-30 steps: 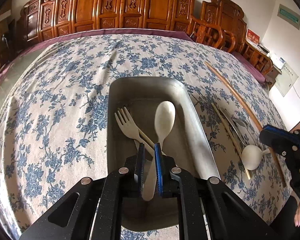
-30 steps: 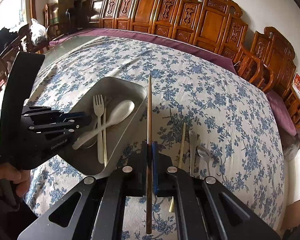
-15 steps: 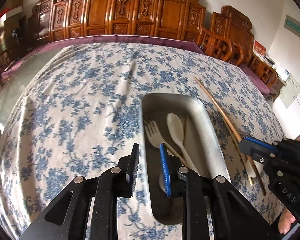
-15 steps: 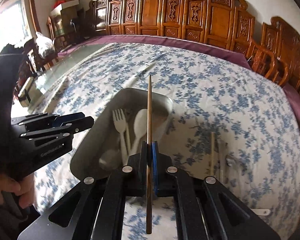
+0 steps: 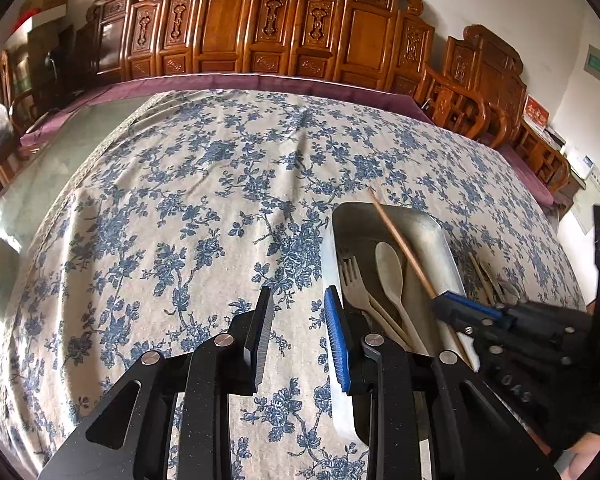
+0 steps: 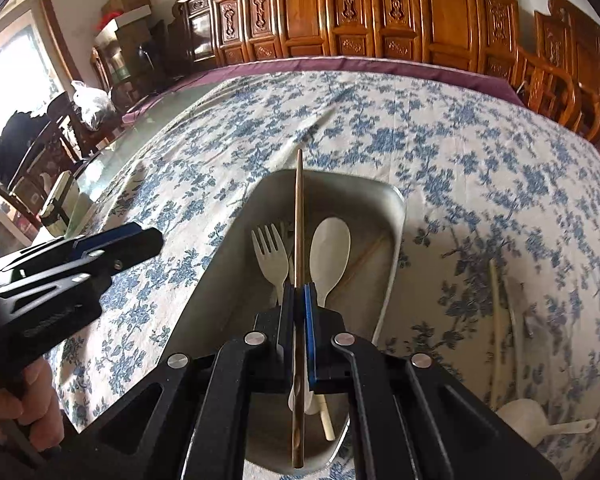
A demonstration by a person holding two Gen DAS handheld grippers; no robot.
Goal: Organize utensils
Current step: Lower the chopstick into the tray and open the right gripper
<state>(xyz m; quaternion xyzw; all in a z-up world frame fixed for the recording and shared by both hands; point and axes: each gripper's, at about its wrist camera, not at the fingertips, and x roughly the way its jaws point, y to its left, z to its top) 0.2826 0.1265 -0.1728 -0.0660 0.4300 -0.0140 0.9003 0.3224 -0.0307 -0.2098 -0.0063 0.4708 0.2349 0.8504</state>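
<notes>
A metal tray (image 6: 396, 216) on the floral tablecloth holds a pale fork (image 6: 269, 254), a pale spoon (image 6: 331, 246) and a thin pale chopstick (image 6: 327, 426). My right gripper (image 6: 299, 289) is shut on a long brown wooden chopstick (image 6: 299, 208) and holds it over the tray, lengthwise. In the left wrist view the tray (image 5: 446, 248), fork (image 5: 352, 276), spoon (image 5: 389, 266), brown chopstick (image 5: 400, 240) and right gripper (image 5: 448, 304) show at the right. My left gripper (image 5: 298, 316) is open and empty over the cloth, left of the tray.
Right of the tray lie a pale chopstick (image 6: 496, 320), a metal utensil (image 6: 534, 324) and a white ladle spoon (image 6: 532, 426). Carved wooden chairs (image 5: 284, 32) line the table's far edge. More furniture and boxes (image 6: 120, 48) stand at the left.
My left gripper let go of the pale spoon, opened wider and drew back left off the tray. My right gripper carried the brown chopstick left from beside the tray to over it.
</notes>
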